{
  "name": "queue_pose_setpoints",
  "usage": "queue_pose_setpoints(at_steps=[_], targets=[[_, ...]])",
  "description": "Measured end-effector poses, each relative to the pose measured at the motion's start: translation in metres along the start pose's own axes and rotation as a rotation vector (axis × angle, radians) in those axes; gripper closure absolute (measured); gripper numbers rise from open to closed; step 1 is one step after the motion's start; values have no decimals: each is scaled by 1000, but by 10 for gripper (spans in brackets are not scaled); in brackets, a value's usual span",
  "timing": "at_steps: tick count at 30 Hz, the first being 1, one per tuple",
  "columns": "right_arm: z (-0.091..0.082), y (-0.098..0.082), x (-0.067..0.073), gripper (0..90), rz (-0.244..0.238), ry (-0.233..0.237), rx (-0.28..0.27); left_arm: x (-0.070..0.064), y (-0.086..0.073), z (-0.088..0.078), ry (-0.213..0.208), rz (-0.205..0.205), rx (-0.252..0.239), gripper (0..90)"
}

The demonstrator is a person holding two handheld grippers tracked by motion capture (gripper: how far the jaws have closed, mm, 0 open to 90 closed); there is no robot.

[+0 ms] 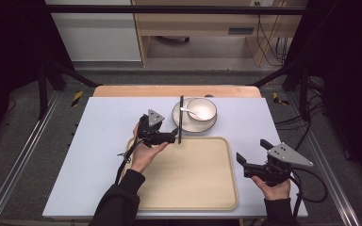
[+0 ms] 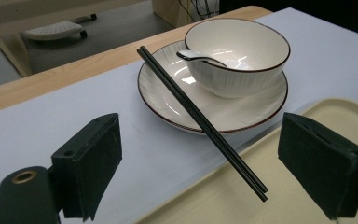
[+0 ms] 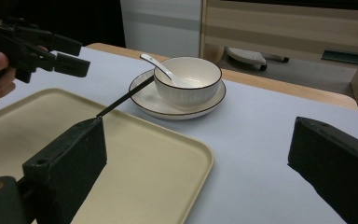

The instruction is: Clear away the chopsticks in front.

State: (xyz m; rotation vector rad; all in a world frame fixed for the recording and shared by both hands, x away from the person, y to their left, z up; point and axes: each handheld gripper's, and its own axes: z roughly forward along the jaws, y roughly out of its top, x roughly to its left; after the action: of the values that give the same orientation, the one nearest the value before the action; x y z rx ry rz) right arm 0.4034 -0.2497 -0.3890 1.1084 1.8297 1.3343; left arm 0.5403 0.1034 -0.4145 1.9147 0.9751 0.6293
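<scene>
Left gripper view: chopsticks [image 2: 200,119] lie between wide-open, empty left tongs [image 2: 214,172].

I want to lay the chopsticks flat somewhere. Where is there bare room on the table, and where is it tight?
The tray is bare, apart from the chopsticks tip over its far rim. The sheet left of the plate and the strip between tray and right gripper are free. It is crowded where bowl, spoon and left gripper meet.
</scene>
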Motion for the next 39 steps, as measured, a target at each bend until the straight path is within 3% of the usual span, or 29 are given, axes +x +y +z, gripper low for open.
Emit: queue_pose_setpoints(at_steps=[8,12,19,23,28,39], targets=[[-1,0,-1,44,4,1,1,1,8,23,7,1,21,164],[-2,1,-2,44,7,-2,-6,4,10,38,20,16,58,188],[-4,1,-3,44,9,-3,-14,5,13,52,25,22,78,214],[-4,1,-2,45,11,0,-11,9,13,61,27,3,90,243],[-4,1,-3,45,10,-4,-10,12,16,70,33,17,104,315],[-4,1,-3,45,10,-3,-7,12,8,87,11,-6,136,525]])
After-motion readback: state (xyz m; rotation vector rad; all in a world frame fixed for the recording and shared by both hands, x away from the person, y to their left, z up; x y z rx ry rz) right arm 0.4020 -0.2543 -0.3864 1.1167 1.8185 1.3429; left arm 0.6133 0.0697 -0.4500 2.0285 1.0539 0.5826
